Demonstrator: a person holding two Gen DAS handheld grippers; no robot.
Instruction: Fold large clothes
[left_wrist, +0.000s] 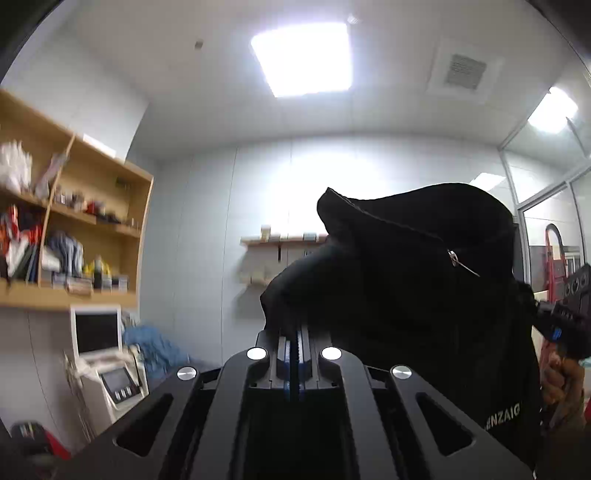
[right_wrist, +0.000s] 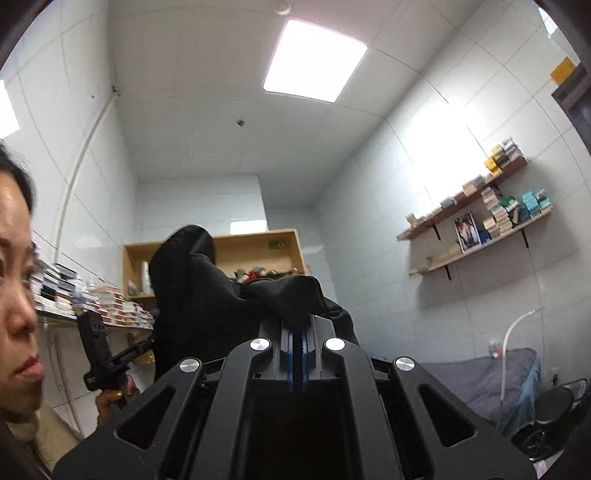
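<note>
Black jacket (left_wrist: 424, 280) is held up in the air between 2 grippers; its fabric is pinched in the closed jaws of the left gripper (left_wrist: 295, 332), and another fold is clamped by the right gripper (right_wrist: 295, 325); wooden shelves (left_wrist: 92, 229) are seen behind.

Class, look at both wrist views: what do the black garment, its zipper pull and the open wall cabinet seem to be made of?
Black garment: soft matte woven or knit fabric, judging by its limp folds and stitched seam; the exact fibre is unclear. Zipper pull: probably metal, since it glints silver. Open wall cabinet: light wood or wood-look board, pale tan with a smooth, dull surface.
</note>
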